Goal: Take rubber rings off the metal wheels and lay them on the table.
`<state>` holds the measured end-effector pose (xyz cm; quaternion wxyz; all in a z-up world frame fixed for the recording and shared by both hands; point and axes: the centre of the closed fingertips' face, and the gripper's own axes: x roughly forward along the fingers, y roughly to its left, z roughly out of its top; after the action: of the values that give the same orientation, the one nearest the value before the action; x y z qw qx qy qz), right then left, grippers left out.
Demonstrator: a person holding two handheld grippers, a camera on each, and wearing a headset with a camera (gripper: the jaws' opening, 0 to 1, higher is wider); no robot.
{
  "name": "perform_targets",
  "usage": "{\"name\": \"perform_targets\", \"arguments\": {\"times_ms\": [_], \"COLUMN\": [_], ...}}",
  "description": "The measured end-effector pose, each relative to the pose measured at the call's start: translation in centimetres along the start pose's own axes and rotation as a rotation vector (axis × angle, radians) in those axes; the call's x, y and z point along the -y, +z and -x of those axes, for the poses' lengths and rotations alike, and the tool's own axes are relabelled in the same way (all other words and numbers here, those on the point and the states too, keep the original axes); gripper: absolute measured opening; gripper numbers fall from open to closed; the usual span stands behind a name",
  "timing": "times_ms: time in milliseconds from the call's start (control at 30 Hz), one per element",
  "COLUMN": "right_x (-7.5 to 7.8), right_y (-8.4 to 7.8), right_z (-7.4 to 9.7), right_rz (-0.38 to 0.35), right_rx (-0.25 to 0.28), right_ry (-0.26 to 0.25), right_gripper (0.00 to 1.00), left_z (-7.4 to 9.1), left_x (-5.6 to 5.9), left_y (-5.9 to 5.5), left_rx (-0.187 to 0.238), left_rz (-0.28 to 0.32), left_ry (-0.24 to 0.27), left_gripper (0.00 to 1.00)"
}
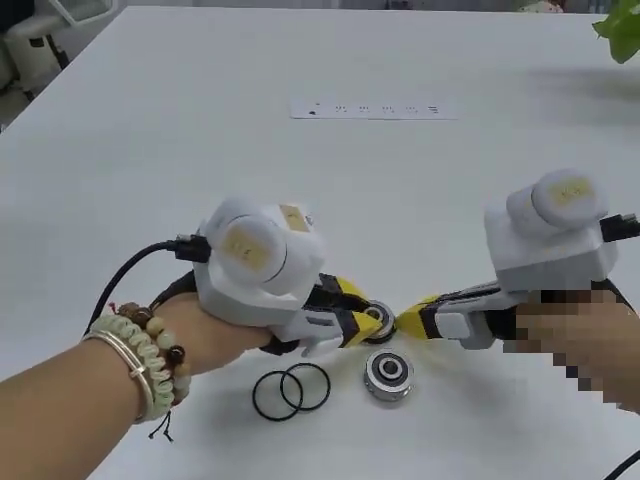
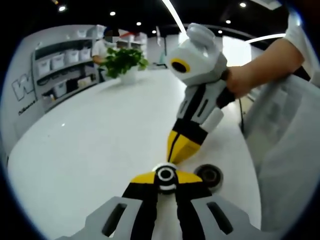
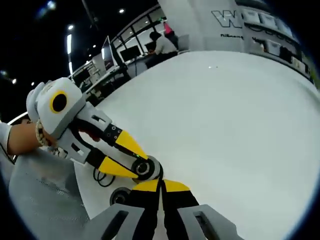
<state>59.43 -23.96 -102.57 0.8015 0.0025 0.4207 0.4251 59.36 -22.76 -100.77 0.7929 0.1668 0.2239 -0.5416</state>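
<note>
White table (image 1: 150,200) | left tool (image 1: 368,324) clamps wheel (image 2: 166,175) | right tool (image 1: 405,322) closed beside it | rings (image 1: 291,390), another wheel (image 1: 388,373) loose

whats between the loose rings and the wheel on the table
Bare table, in the head view: nothing lies between the rubber rings and that wheel.

**Open-plan office with a big table**

Recessed ceiling lamps (image 2: 112,13) shine above a white tabletop (image 1: 200,150). A green leafy plant in a white pot (image 2: 123,65) stands at its far edge. Behind are grey wall shelves with white storage boxes (image 2: 60,70) and desks with dark computer screens (image 3: 111,50).
</note>
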Motion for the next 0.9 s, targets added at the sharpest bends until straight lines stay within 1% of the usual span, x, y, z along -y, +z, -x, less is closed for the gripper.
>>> {"name": "perform_targets", "arguments": {"times_ms": [67,133,167,233,267,333,433,467,500,567,733,900], "right_x": [-0.1,-0.1,-0.3,-0.5,-0.5,-0.5,-0.7,-0.8,-1.1,-1.0,-1.1,-1.6], "right_y": [0.0,0.1,0.2,0.6,0.7,0.6,0.6,0.7,0.8,0.8,0.9,0.9], "right_z": [0.1,0.2,0.3,0.6,0.6,0.7,0.6,0.7,0.7,0.7,0.7,0.7], "right_rz": [-0.018,-0.042,-0.087,-0.141,-0.156,-0.153,-0.174,-0.187,-0.217,-0.218,-0.236,-0.218], "right_rx": [-0.004,0.009,0.02,0.051,0.055,0.054,0.058,0.067,0.072,0.074,0.076,0.071], "right_ry": [0.011,0.024,0.041,0.065,0.069,0.072,0.077,0.087,0.1,0.092,0.102,0.11], "right_gripper": [0.0,0.0,0.0,0.0,0.0,0.0,0.0,0.0,0.0,0.0,0.0,0.0], "left_z": [0.0,0.0,0.0,0.0,0.0,0.0,0.0,0.0,0.0,0.0,0.0,0.1], "left_x": [0.1,0.0,0.0,0.0,0.0,0.0,0.0,0.0,0.0,0.0,0.0,0.1], "left_y": [0.0,0.0,-0.1,-0.1,0.0,0.0,0.0,0.0,0.0,0.0,0.0,-0.1], "left_rx": [0.008,0.019,0.023,0.028,0.029,0.029,0.029,0.029,0.028,0.026,0.026,0.025], "left_rz": [-0.004,-0.003,-0.001,0.0,0.0,0.001,0.003,0.005,0.002,-0.001,-0.002,0.005], "left_ry": [-0.003,-0.005,-0.006,-0.006,-0.006,-0.005,-0.004,-0.004,-0.003,0.0,0.002,0.002], "left_gripper": [0.14,0.14,0.14,0.14,0.14,0.14,0.14,0.14,0.14,0.13,0.13,0.13]}}
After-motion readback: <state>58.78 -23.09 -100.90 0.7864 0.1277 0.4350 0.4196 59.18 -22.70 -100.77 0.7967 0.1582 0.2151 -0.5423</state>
